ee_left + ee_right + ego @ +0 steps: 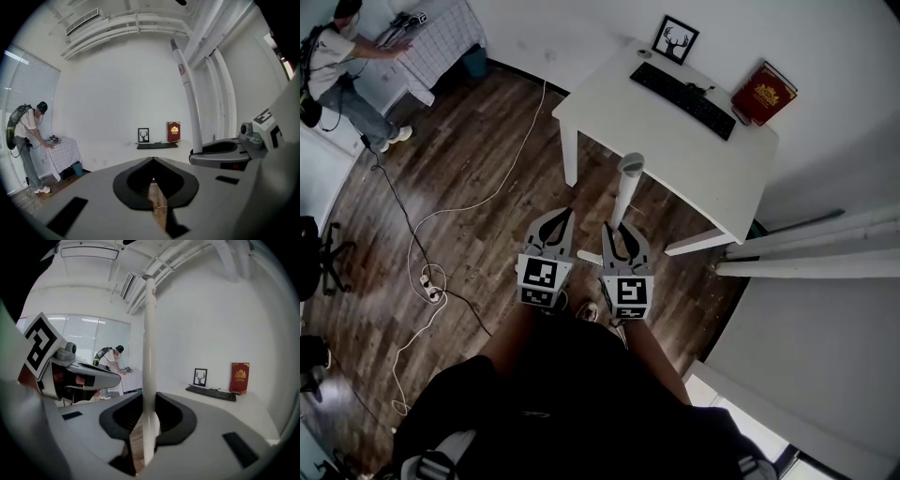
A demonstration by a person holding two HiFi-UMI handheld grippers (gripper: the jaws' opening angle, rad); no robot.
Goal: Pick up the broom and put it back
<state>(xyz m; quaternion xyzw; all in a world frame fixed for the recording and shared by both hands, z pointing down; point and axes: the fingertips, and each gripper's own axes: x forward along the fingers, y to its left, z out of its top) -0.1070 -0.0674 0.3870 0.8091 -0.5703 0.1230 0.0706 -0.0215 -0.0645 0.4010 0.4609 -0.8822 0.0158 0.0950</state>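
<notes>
Broom [149,348] is standing upright just in front of the desk [675,141], and in the head view its handle is crossing the desk's near edge. Handle is showing as a plain white tube with a grey tip and a small red mark just under the tip. Broom head is not showing clearly in any view. Right hand-held gripper [149,401] is pinching the handle, pads pressing on both sides, with tube running above and below the jaws. Left hand-held gripper [153,161] is hanging just beside it, also short of the desk, jaws pressed together on nothing. Keyboard [682,99], red book [763,92] and framed deer picture [676,39] are sitting along the desk's far edge.
</notes>
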